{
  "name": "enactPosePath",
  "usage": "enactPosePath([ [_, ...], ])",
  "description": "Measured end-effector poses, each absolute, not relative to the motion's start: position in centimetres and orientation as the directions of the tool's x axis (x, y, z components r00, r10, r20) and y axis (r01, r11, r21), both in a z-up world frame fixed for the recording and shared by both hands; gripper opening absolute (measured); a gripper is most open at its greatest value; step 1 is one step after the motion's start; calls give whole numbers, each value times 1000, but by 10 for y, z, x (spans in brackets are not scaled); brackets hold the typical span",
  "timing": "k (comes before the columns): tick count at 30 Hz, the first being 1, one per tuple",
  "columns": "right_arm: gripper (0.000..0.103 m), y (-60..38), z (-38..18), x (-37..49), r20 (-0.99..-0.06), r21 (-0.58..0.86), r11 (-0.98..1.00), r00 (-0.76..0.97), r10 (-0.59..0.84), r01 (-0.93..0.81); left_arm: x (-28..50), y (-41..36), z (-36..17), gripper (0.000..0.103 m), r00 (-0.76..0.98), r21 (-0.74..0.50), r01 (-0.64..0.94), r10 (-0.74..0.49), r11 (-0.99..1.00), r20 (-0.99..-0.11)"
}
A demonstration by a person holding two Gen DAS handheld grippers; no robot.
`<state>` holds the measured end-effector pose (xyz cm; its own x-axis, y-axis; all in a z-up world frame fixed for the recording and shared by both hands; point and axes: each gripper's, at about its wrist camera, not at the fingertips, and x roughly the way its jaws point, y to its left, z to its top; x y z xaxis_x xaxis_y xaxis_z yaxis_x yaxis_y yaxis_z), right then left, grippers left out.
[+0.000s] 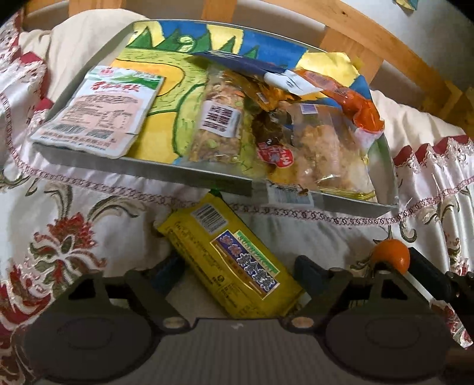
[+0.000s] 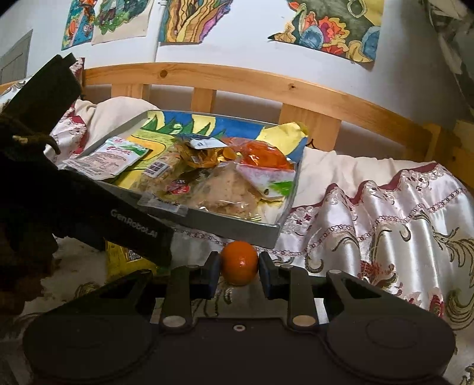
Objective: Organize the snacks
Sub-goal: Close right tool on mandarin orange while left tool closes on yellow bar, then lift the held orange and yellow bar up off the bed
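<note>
A grey tray [image 1: 183, 173] with a coloured drawing as lining holds several snack packets; it also shows in the right wrist view [image 2: 237, 226]. A yellow snack packet [image 1: 228, 257] lies on the bedspread just in front of the tray, between the open jaws of my left gripper [image 1: 237, 274], which does not press on it. My right gripper [image 2: 239, 271] is shut on a small orange [image 2: 239, 262], just in front of the tray's near corner. The orange also shows in the left wrist view [image 1: 391, 256].
A white and red embroidered bedspread [image 2: 385, 213] covers the bed. A wooden bed rail [image 2: 266, 86] runs behind the tray, with drawings [image 2: 331, 26] on the wall above. The left gripper body [image 2: 89, 204] crosses the left of the right wrist view.
</note>
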<state>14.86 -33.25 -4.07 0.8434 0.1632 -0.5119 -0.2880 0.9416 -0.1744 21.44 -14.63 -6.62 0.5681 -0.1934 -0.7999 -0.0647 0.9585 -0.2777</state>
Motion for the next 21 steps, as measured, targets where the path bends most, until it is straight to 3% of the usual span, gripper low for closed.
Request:
enactPosePath([
  [7, 30, -325, -41, 147, -512, -189, 932, 841, 176, -310, 198, -121, -63, 64, 564, -303, -49, -224, 952, -795],
  [21, 30, -301, -45, 136, -504, -248, 892, 836, 215, -379, 189, -101, -60, 57, 545, -306, 47, -281, 951, -790],
])
